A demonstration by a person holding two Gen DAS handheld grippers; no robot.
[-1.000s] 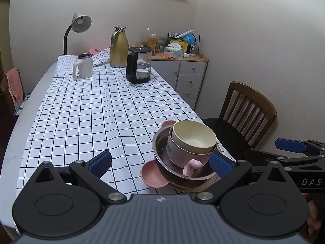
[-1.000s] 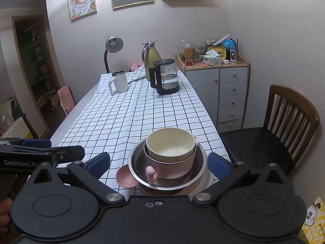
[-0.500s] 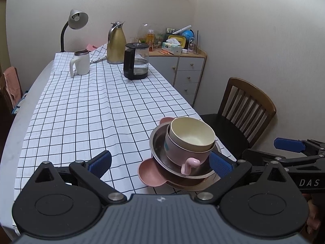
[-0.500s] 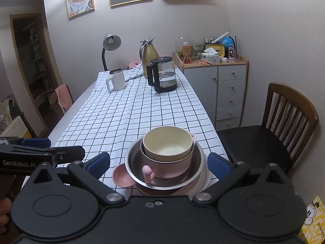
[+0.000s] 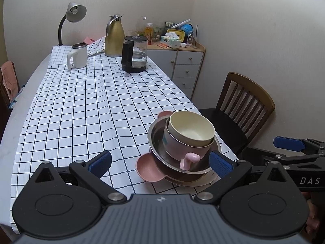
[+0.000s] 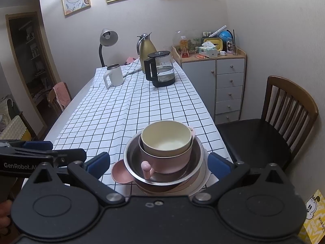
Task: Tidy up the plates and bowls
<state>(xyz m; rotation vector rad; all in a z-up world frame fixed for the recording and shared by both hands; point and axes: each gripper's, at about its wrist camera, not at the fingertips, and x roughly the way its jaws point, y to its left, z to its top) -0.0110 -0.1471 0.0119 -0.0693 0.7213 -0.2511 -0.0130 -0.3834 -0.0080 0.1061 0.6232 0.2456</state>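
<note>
Nesting at the near table edge, the cream bowl (image 6: 166,135) sits in the pink handled bowl (image 6: 165,160), steel bowl (image 6: 130,158) and plates. Both the left gripper (image 5: 160,160) and right gripper (image 6: 158,160) hover with jaws apart; any grasp should take rims squarely, since this stack fits either sorted or waiting.

- The right gripper (image 6: 158,163) is spread wide, its blue pads on either side of the steel bowl (image 6: 162,174), touching nothing.
- Inside the steel bowl sits a pink cup (image 6: 168,160); a cream bowl (image 6: 166,139) is nested in the cup.
- Under the steel bowl lies a pink plate (image 6: 120,172).
- Left of the steel bowl hangs the left gripper (image 6: 38,148).
- Well beyond the steel bowl stands a glass kettle (image 6: 161,71).
</note>
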